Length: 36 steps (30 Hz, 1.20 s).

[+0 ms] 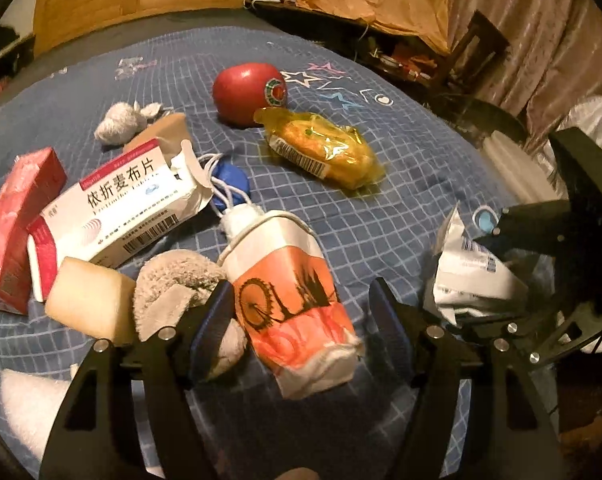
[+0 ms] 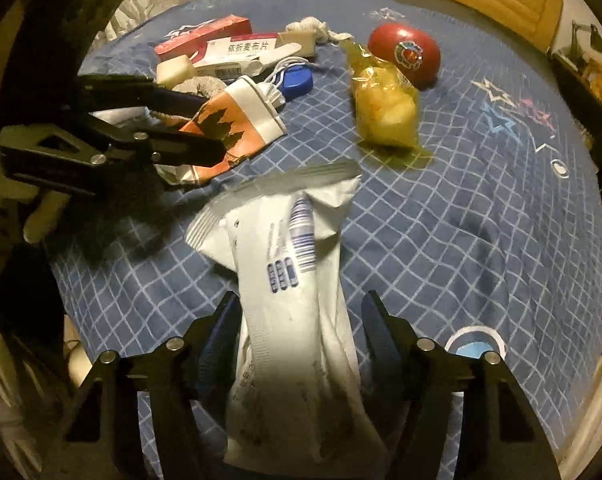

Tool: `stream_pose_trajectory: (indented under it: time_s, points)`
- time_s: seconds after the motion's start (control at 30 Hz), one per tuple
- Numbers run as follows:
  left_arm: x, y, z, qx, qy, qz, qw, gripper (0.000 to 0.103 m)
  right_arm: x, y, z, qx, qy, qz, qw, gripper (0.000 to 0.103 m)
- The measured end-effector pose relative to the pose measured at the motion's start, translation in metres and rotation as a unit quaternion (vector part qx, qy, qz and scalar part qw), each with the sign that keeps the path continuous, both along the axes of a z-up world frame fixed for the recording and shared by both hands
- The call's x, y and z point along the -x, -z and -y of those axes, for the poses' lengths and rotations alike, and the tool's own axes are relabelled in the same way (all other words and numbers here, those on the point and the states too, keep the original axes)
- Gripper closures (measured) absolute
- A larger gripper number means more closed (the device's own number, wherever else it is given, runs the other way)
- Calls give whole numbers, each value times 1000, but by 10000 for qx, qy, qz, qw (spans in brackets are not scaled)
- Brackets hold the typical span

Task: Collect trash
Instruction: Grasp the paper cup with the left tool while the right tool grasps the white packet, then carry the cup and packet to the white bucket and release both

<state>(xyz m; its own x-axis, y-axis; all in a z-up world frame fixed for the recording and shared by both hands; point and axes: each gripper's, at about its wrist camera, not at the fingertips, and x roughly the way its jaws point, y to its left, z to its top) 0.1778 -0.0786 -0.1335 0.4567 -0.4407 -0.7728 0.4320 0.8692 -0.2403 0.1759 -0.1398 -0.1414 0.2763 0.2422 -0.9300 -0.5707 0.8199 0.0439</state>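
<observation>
White wrapper [image 2: 297, 280] lower centre between spread right tongs [image 2: 297, 324], untouched; left tongs [image 1: 301, 308] spread around orange bag [image 1: 289, 280]. Close squarely mid-body.

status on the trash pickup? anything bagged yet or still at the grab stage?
Nothing visibly collected; no bin clearly in view. In hand: left gripper straddles the orange paper bag, right gripper straddles the white wrapper; neither clearly clamped. Left on the bed: medicine box, red carton, blue cap, tissue wad. Apple and wrapped snack may not be trash.

Crumpled orange-and-white paper cup [image 1: 289, 284] between parted fingers [image 1: 217, 308] on blue checked bedspread [image 1: 401, 208]
</observation>
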Motion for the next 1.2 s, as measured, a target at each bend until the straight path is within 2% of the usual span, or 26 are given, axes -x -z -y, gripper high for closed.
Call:
stream_pose_trajectory:
  time_s: [0.03,0.17,0.27,0.4,0.5,0.53,0.57,0.6,0.63,0.77,0.83,0.87,0.9,0.97,1.0,1.2]
  points:
    - [-2,1,0,59,11,-36,10000,37,-2,-2,1,27,103,-8,9999,53]
    - [-5,0,3,188,148,-34,9997,37,2,-4,6,3,446,0,9990,54]
    - [-4,2,-1,270,2,29,9996,37,4,-3,4,69,476,100,9988,54]
    - [0,2,8,-67,-104,55,9999,34,5,-5,3,148,579,284,9978,51]
    - [-6,1,8,-76,-369,-38,9993,34,2,-2,4,113,667,296,9973,49]
    - [-7,0,12,-187,-457,-8,9988,34,2,-3,5,110,674,322,9971,49]
    - [-7,-1,16,-303,-498,61,9983,36,3,-5,6,128,686,405,9967,50]
    - [-5,-2,20,-426,-520,149,9976,53,4,-8,8,122,692,471,9964,50]
    - [-2,-2,21,-527,-577,183,9968,63,6,-12,11,104,739,561,9956,57]
    - [21,-22,6,-389,-812,463,9949,66,17,-23,25,-113,832,770,9935,64]
    - [40,-43,-3,-74,-727,706,9948,66,21,-28,32,-288,902,850,9919,64]
    - [48,-54,-9,217,-586,819,9947,66,23,-30,37,-391,952,891,9907,64]
    - [55,-60,-13,314,-576,929,9935,63,25,-31,41,-454,1017,929,9894,64]
    - [54,-56,-16,-184,-808,916,9923,66,29,-35,46,-593,1147,1018,9864,65]
    - [51,-51,-20,-259,-936,828,9918,68,31,-37,47,-642,1185,1048,9853,66]
    - [52,-42,-22,-78,-992,619,9931,69,45,-35,46,-798,1359,1169,9806,66]
